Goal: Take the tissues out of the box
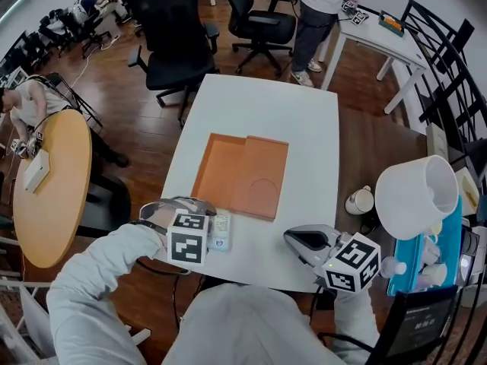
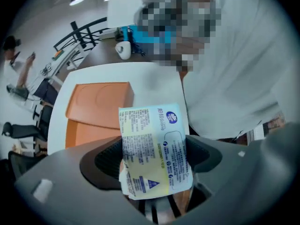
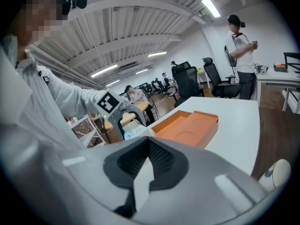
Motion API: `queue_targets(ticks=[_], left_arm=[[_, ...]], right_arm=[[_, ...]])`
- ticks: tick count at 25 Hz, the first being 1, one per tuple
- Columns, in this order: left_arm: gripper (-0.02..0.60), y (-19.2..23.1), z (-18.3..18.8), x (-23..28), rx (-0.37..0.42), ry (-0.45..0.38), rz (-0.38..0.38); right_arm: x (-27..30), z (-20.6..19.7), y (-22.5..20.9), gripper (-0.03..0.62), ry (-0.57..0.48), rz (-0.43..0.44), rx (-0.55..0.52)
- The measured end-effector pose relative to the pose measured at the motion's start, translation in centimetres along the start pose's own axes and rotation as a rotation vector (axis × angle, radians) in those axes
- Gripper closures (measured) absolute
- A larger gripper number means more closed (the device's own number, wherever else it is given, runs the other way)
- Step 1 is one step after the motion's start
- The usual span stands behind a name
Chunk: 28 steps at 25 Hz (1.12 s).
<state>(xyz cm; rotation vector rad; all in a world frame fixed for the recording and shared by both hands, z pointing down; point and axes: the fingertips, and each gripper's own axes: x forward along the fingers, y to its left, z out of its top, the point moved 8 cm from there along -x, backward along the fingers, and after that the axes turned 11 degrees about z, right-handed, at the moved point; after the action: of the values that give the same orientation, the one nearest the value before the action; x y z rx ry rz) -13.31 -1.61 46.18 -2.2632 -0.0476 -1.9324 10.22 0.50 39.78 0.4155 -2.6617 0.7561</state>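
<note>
The white table carries an orange tray; the work sits at the table's near edge. There the left gripper grasps the soft tissue pack across its width. The right gripper is clenched, its 2 jaws together, with a pale sliver between the pads that I cannot identify. Risks, as I judge them: the squeeze pinches the tissues inside, so a pull could tear 1, or drag the pack loose and off the edge.
</note>
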Motion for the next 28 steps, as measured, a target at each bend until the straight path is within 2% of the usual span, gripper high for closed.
queue_targets(ticks=[2, 5, 10, 14, 15, 16, 19, 21, 24, 27, 28], left_arm=[[0.166, -1.0, 0.9, 2.3, 0.032, -0.028, -0.037], [0.166, -2.0, 1.8, 5.2, 0.024, -0.065, -0.096], [0.161, -1.6, 1.5, 7.8, 0.035, -0.082, -0.107], [0.156, -1.0, 1.3, 8.2, -0.030, -0.125, -0.176], [0.128, -0.9, 1.4, 8.3, -0.038, -0.132, -0.186], [0.098, -0.8, 1.4, 8.4, -0.039, -0.133, -0.195], [0.091, -0.7, 1.4, 8.0, -0.040, -0.139, -0.216], [0.089, -0.4, 1.1, 6.2, -0.064, -0.170, -0.201], [0.089, 0.0, 0.2, 1.3, -0.122, -0.283, -0.117], [0.100, 0.8, -0.9, -4.9, -0.246, -0.493, -0.013], [0.128, 1.1, -1.1, -6.7, -0.290, -0.570, 0.009]], right_arm=[[0.2, -0.2, 0.5, 0.592, 0.009, 0.006, -0.002], [0.3, -0.3, 1.3, 0.592, 0.016, 0.012, -0.004], [0.0, -0.7, 1.9, 0.592, 0.025, -0.009, 0.006], [0.0, -1.2, 2.0, 0.592, 0.033, -0.018, 0.024], [0.0, -1.3, 2.0, 0.592, 0.036, -0.019, 0.026], [0.0, -1.4, 2.0, 0.592, 0.038, -0.020, 0.028], [0.0, -1.3, 1.9, 0.592, 0.037, -0.024, 0.026], [-0.1, -1.1, 1.9, 0.592, 0.032, -0.028, 0.023], [-0.2, -0.8, 1.9, 0.592, 0.025, -0.028, 0.012], [0.3, -0.1, 1.7, 0.592, 0.037, -0.008, -0.012], [0.6, 0.2, 1.7, 0.592, 0.051, -0.003, -0.024]])
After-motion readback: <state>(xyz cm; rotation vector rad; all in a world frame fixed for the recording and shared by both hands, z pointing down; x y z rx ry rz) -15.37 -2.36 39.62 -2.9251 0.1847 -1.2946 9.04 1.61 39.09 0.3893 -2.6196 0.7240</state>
